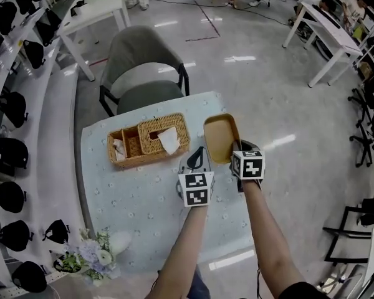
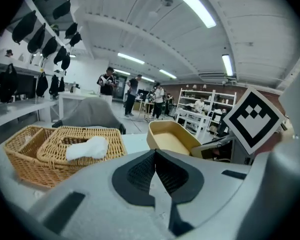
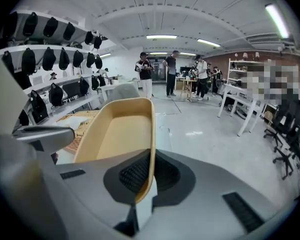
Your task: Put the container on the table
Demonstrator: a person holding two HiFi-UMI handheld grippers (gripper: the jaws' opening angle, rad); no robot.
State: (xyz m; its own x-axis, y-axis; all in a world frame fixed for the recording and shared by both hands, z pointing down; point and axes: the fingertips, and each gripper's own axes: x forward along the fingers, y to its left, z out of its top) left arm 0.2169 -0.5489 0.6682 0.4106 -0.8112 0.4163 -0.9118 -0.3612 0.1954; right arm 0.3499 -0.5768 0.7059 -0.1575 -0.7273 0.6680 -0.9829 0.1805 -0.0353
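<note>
Head view: the tan container [image 1: 220, 136] hangs over the far right edge of the table [image 1: 143, 198], tilted, with the right gripper [image 1: 236, 152] on its near rim. The left gripper [image 1: 196, 159] hovers just beside it, near the wicker tissue basket [image 1: 146, 140]. A grey chair [image 1: 143, 67] stands behind the table.

Left gripper view: the left gripper's jaws [image 2: 155, 171] are pressed together with nothing between them; the container [image 2: 171, 138] sits ahead to the right, the basket [image 2: 65, 149] to the left.

Right gripper view: the right gripper [image 3: 144, 178] is clamped on the container's [image 3: 120, 134] side wall. Whether its base touches the table cannot be told.
</note>
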